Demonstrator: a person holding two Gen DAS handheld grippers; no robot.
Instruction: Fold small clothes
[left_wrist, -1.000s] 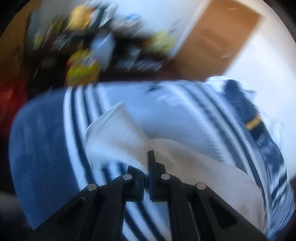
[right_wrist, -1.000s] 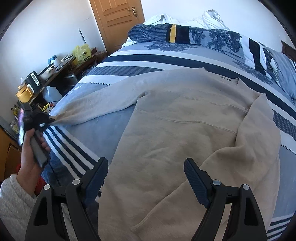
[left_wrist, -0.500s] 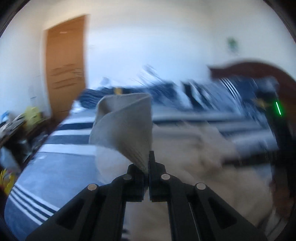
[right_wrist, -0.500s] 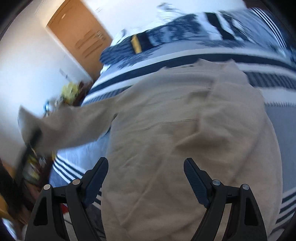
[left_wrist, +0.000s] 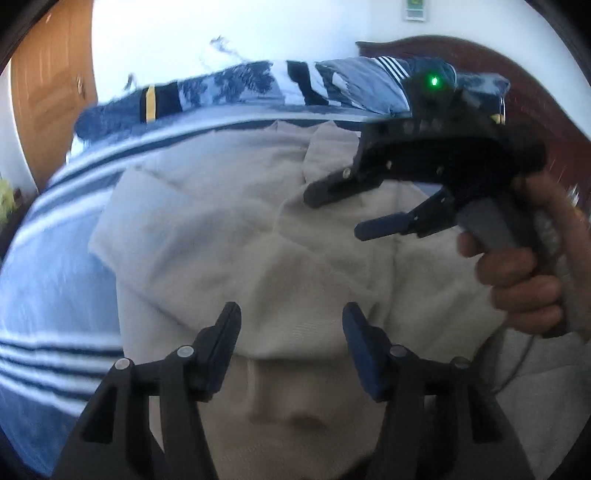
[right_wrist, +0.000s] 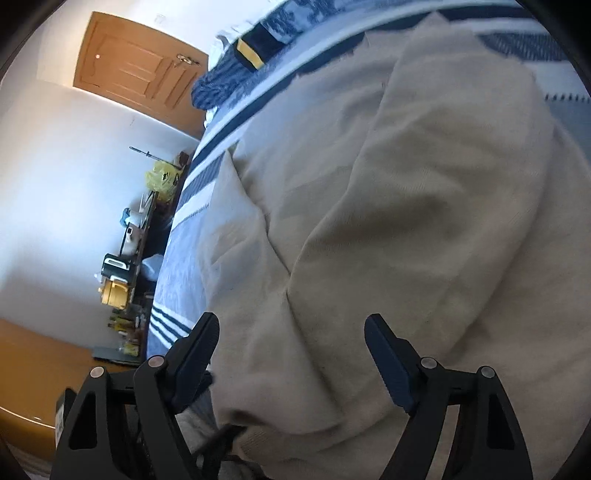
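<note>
At the far left of the left wrist view a panelled wooden door (left_wrist: 48, 96) of warm orange-brown stands against a plain white wall. Next comes the bed cover (left_wrist: 48, 236), smooth cloth in pale blue with white and navy bands that curve with the lens. Spread over it lies the beige sweater (left_wrist: 229, 236), a soft, finely knit garment with rounded folds; one sleeve is laid across the body, and its ribbed cuff sits just ahead of the left gripper (left_wrist: 291, 325). That gripper's black, angular arms end in dark ridged pads; its jaws have just been opening and now stand apart above the knit with nothing pinched between them. Behind the sweater runs a rumpled roll of bedding (left_wrist: 258, 88), patterned navy and white with one yellow stripe. Further right the right gripper (left_wrist: 340, 214) hangs over the sweater, its two long dark fingers spread widely and empty, a green light glowing on its boxy black body. A hand (left_wrist: 524, 273) wraps the grey handle. Behind it rises a curved headboard (left_wrist: 546, 110) of dark reddish wood. In the right wrist view a cluttered side table (right_wrist: 125, 266) stands by the wall at left, and the sweater (right_wrist: 406, 229) fills the rest, thick and creased, lying under the widely parted jaws without touching them.
</note>
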